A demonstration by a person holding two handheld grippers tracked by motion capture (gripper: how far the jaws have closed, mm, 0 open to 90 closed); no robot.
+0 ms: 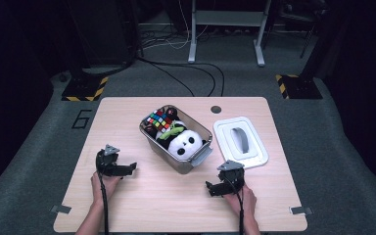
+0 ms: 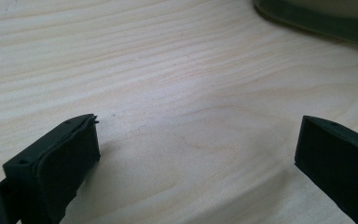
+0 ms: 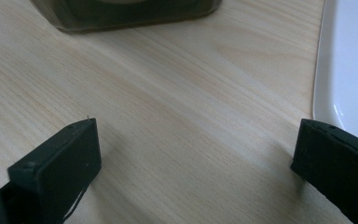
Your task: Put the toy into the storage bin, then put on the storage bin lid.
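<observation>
A clear plastic bin [image 1: 152,138] stands at the middle of the wooden table [image 1: 127,205]. It holds a panda plush [image 1: 186,143], a colourful puzzle cube [image 1: 159,120] and other toys. Its white lid [image 1: 240,142] lies flat to the right of it. My left gripper [image 1: 125,171] rests low over the table left of the bin, jaws wide open with nothing between them [image 2: 196,154]. My right gripper [image 1: 214,188] sits in front of the lid, also open and empty [image 3: 196,154]. The bin's base [image 3: 135,14] and the lid's edge [image 3: 349,70] are close ahead in the right gripper view.
A dark cable hole [image 1: 216,109] sits near the table's far edge. Metal clips [image 1: 60,209] mark the front corners. Beyond the table are grey floor, cables and a stand's legs [image 1: 225,29]. The bin's corner [image 2: 326,18] appears in the left gripper view.
</observation>
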